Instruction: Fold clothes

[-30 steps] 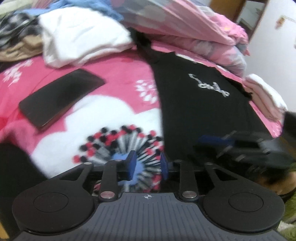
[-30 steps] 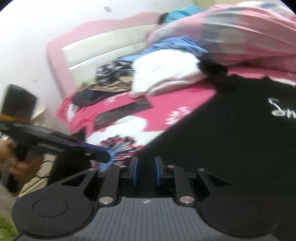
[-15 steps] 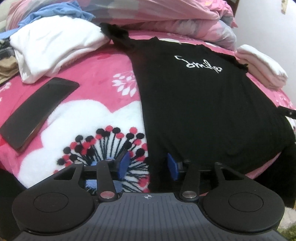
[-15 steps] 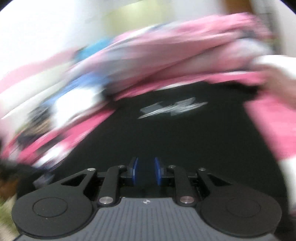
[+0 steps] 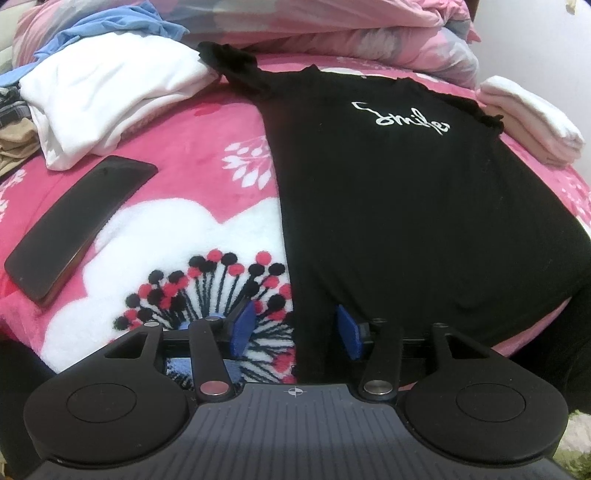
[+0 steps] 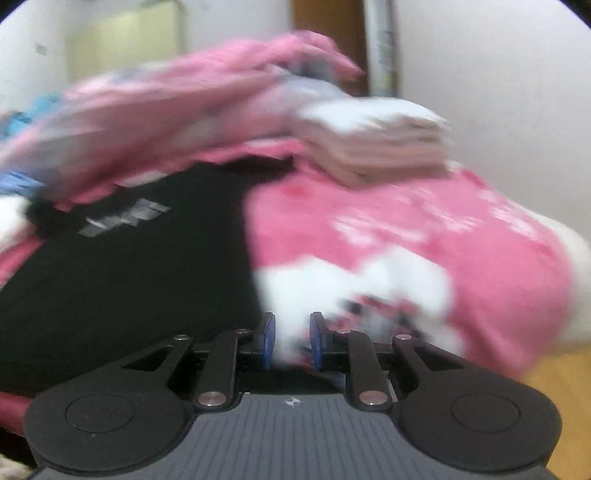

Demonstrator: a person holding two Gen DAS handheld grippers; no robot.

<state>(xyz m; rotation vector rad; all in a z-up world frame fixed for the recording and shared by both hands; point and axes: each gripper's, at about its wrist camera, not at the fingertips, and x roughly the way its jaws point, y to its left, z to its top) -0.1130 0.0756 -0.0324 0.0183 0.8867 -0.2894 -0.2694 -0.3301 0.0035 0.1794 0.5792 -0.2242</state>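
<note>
Left tongs (image 5: 293, 330) sit at the near edge of the bed, jaws about half apart and just been opening; the left hem edge of the black t-shirt (image 5: 399, 206) lies in the gap, pads not pressing it. Shirt is spread flat on the pink floral blanket (image 5: 207, 158), running away from the left tongs, white script print on the chest at the far end. Far left of the left tongs: a dark phone (image 5: 79, 225) flat on the blanket, clear of the shirt. Beyond the phone, a crumpled white garment (image 5: 110, 96) with a blue cloth (image 5: 110, 26) behind it; the shirt's left sleeve touches the white garment's edge. Far right of the shirt, a folded stack of pale clothes (image 5: 528, 118) just beside the right sleeve. Heaped pink bedding (image 5: 332, 22) runs along the far side, past the collar.

Right tongs (image 6: 291, 341) view is motion-blurred. Jaws stand narrowly apart, nothing between them, over blanket just right of the shirt's right edge (image 6: 129, 277). Ahead of the right tongs sits the folded stack (image 6: 376, 144); the pink bedding heap (image 6: 177, 114) is ahead to the left.
</note>
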